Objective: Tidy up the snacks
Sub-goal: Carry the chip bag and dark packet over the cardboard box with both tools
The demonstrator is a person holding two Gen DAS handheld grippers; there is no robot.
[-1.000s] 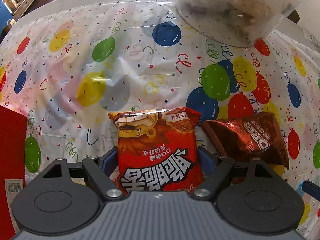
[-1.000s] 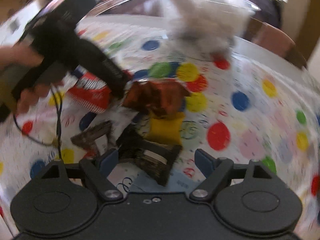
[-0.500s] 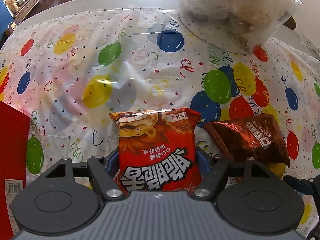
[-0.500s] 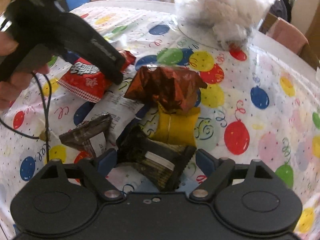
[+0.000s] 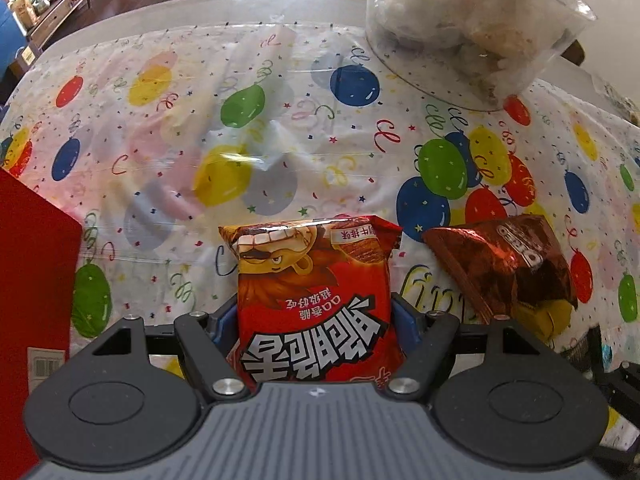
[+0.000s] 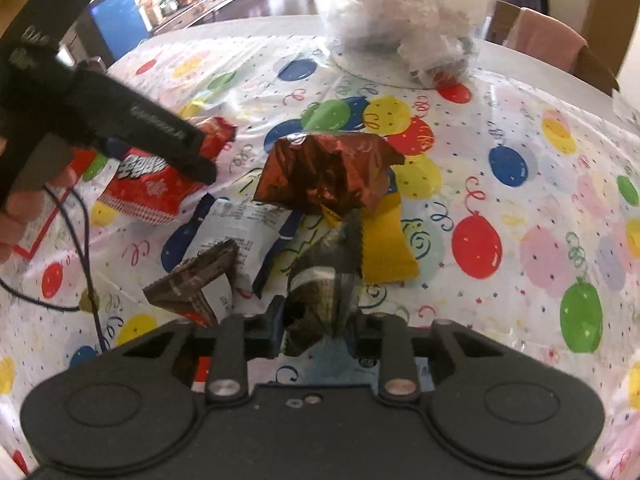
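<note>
Beside open desk [image 5: 280, 152], left gripper [image 5: 316, 320] is clasping the red snack bag [image 5: 312, 300] while right gripper [image 6: 316, 320], just closing, is pinching a dark wrapper [image 6: 320, 292].

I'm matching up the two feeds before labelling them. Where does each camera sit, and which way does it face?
Left wrist: on the left gripper, looking steeply down along its jaws, shut on the red snack bag; no hand shows.
Right wrist: on the right gripper, facing down; its jaws have just closed onto a dark wrapper. A hand holds the left gripper.
Shared: red snack bag, brown foil packet, balloon tablecloth, clear bag.
</note>
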